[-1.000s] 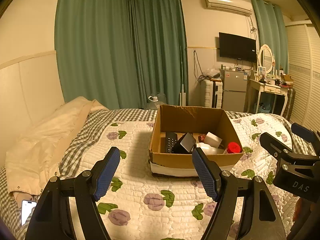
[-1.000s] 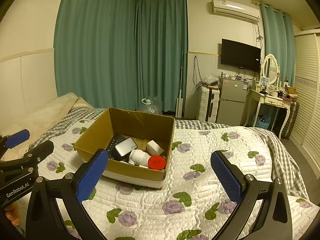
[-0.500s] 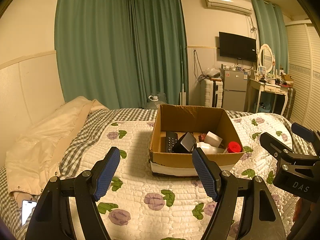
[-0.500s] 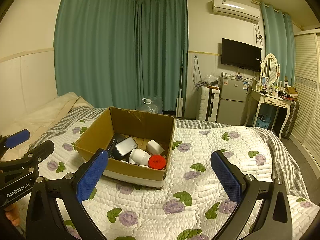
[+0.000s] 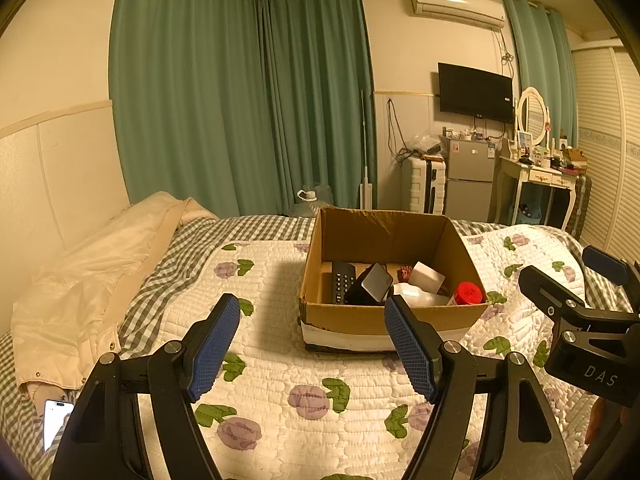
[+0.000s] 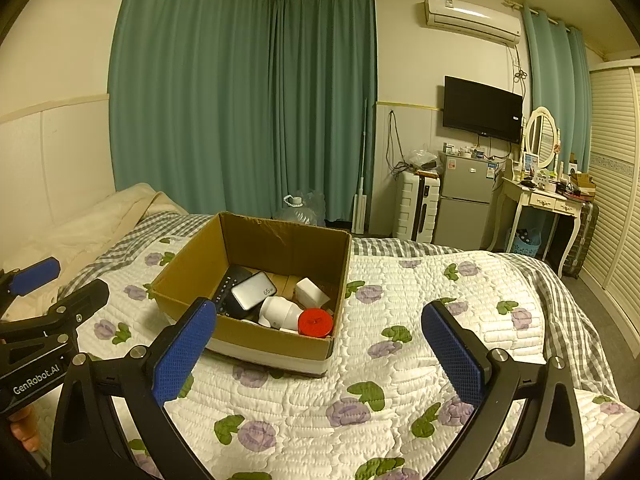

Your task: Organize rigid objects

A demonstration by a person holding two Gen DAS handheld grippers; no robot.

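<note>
An open cardboard box (image 5: pixel 360 314) (image 6: pixel 256 334) sits on the flowered quilt. Inside lie a black remote (image 5: pixel 343 286), a dark power bank (image 6: pixel 253 294), a white bottle (image 6: pixel 280 312), a white cube (image 6: pixel 311 292) and a red-lidded jar (image 6: pixel 315 322) (image 5: pixel 469 293). My left gripper (image 5: pixel 312 344) is open and empty, held above the quilt short of the box. My right gripper (image 6: pixel 320 356) is open and empty, right of the left one, also short of the box. Each gripper shows at the edge of the other's view.
The quilt (image 6: pixel 420 312) covers the bed. A cream duvet (image 5: pixel 92 276) lies at the left, with a phone (image 5: pixel 56 420) beside it. Beyond the bed stand green curtains, a small fridge (image 6: pixel 466 200), a white suitcase (image 6: pixel 416 204) and a dressing table (image 6: pixel 548 200).
</note>
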